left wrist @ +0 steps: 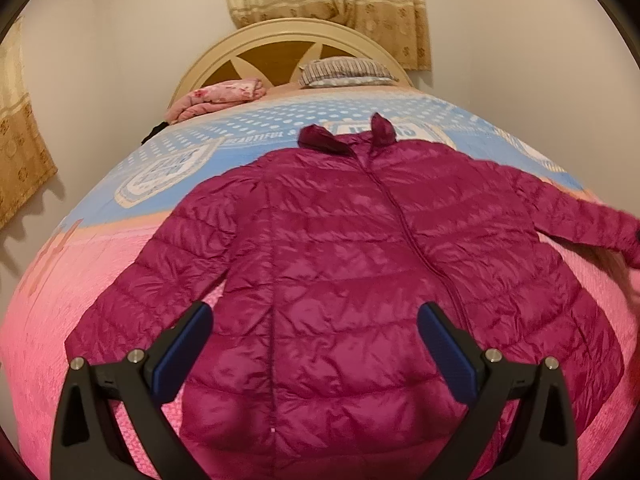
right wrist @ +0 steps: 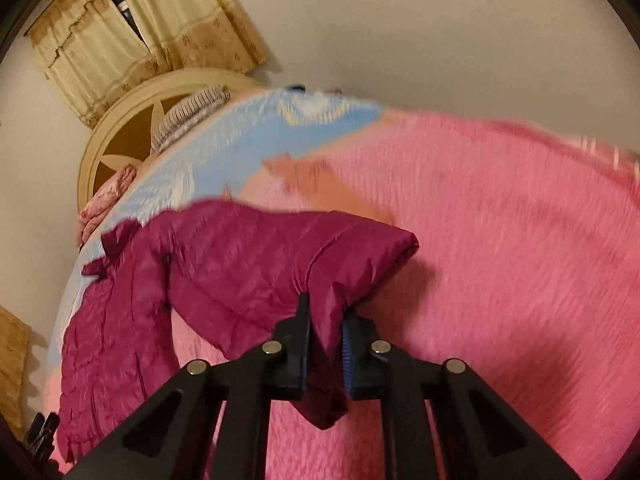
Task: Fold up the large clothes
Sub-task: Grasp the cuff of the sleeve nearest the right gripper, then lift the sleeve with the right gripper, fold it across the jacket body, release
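Step in hand: the first sleeve fold. The right gripper had its jaws closed narrowly on the cuff end of the jacket's right sleeve, the fabric pinched between the 2 pads and a tail of it hanging below them.
Left gripper: jaws wide, nothing between them, hovering over the near hem of the jacket.
Where the jacket lay: flat on the bed, front up and zipped, collar toward the far headboard, hem at the near edge. Its left sleeve lay down along the body; its right sleeve ran out to the right, raised off the cover at the cuff.
Next move, as a judgement: carry the held sleeve leftward across the chest and lay it flat before letting go; the left gripper looked placed to steady the hem or take the other sleeve.
Material: thin quilted down shell, magenta, glossy and slippery, stitched in horizontal puffy bands; likely to spring back and slide rather than hold a crease.
Collar: 2 short upstanding flaps, darker in tone.
Bed cover: nubbly pink weave near, pale blue dotted print far.
Far items: striped pillow and folded pink floral blanket by the curved cream headboard.
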`<state>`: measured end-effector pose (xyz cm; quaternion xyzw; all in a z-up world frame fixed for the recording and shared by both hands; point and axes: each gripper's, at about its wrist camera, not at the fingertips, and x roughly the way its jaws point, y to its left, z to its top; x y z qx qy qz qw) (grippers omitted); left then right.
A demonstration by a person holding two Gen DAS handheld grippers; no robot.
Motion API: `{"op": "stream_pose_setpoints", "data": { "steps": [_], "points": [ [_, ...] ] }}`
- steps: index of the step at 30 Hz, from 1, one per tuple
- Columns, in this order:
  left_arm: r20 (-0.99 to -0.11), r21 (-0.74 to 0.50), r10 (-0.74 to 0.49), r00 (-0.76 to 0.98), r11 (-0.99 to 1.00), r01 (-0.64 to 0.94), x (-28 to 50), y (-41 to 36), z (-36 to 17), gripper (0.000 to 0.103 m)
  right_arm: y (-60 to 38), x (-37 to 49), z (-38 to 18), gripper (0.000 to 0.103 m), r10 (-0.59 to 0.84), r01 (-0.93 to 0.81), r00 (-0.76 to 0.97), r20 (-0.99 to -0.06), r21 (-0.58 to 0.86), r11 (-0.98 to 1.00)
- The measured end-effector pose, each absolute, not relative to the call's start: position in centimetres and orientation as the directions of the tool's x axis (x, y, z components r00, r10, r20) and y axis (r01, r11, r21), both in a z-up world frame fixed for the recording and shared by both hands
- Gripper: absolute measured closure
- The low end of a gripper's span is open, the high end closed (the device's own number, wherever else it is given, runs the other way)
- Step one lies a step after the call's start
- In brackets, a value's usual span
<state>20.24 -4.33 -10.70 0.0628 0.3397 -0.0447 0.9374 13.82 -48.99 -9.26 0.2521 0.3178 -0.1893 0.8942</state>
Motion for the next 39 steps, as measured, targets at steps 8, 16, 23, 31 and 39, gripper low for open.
{"op": "stream_pose_setpoints", "data": {
  "steps": [8, 16, 23, 31, 39],
  "points": [
    [-0.641, 0.062, -0.034, 0.767, 0.994, 0.095, 20.5, -2.4, -10.7, 0.000, -44.0, 17.8, 0.9, 0.094, -0.281, 0.379, 0.825, -0.491, 0.111, 0.919],
    [-0.646, 0.047, -0.017, 0.763, 0.997, 0.062, 21.1, -0.6, -11.0, 0.000, -33.6, 22.1, 7.6, 0.095, -0.202, 0.180, 0.920, -0.336, -0.096, 0.979],
    [-0.650, 0.044, 0.011, 0.760, 0.999, 0.023, 21.4, 1.5, -11.3, 0.000, -23.0, 25.6, 7.7, 0.095, -0.053, -0.024, 0.944, -0.326, -0.228, 0.973],
    [-0.661, 0.040, 0.049, 0.749, 0.999, -0.030, 22.1, 4.0, -11.6, 0.000, -16.4, 28.6, 2.4, 0.095, 0.043, -0.171, 0.903, -0.428, -0.264, 0.949],
    [-0.661, 0.046, 0.070, 0.747, 0.998, -0.053, 22.8, 5.0, -11.7, 0.000, -13.1, 30.9, -4.5, 0.095, 0.111, -0.279, 0.809, -0.577, -0.211, 0.937]
  ]
}}
